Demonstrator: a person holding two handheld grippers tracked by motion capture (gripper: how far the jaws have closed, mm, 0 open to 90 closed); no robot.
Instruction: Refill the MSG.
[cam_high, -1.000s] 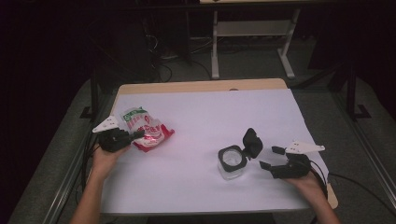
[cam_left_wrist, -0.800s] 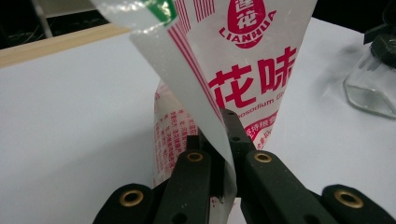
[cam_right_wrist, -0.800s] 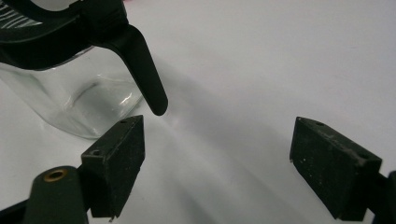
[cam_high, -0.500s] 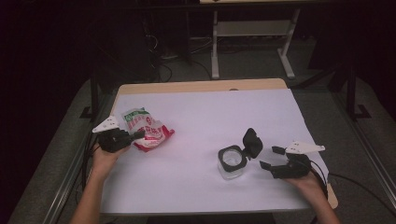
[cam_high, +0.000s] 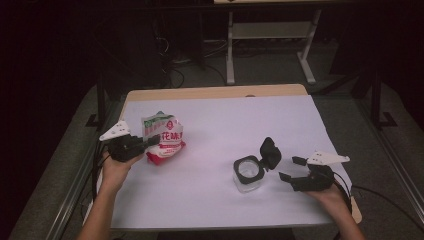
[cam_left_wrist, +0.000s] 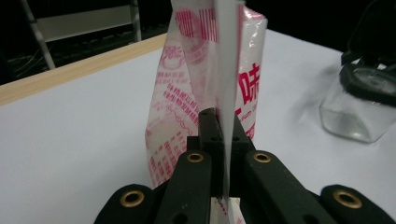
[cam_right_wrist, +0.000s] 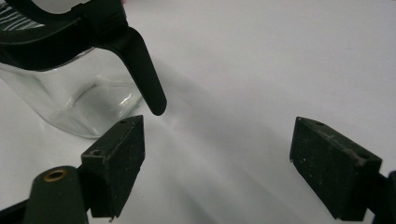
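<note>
A dark room surrounds the white counter (cam_high: 215, 125). The red-printed bag (cam_high: 164, 138) stands at its left, its edge seam pinched in the left gripper (cam_high: 145, 144). The open glass jar (cam_high: 248, 173) sits right of centre beside the right gripper (cam_high: 289, 169), jaws wide and empty. That thin seam could slip, dropping the bag.

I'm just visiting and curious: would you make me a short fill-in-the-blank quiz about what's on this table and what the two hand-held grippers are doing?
1. The left gripper is shut on the flat edge of the red-and-white printed plastic ____.
2. The clear glass jar has a black hinged lid that stands ____.
3. The right gripper beside the jar has its jaws ____, with nothing between them.
4. Everything rests on a table with a ____ cover.

Missing words: bag; open; open; white
</note>
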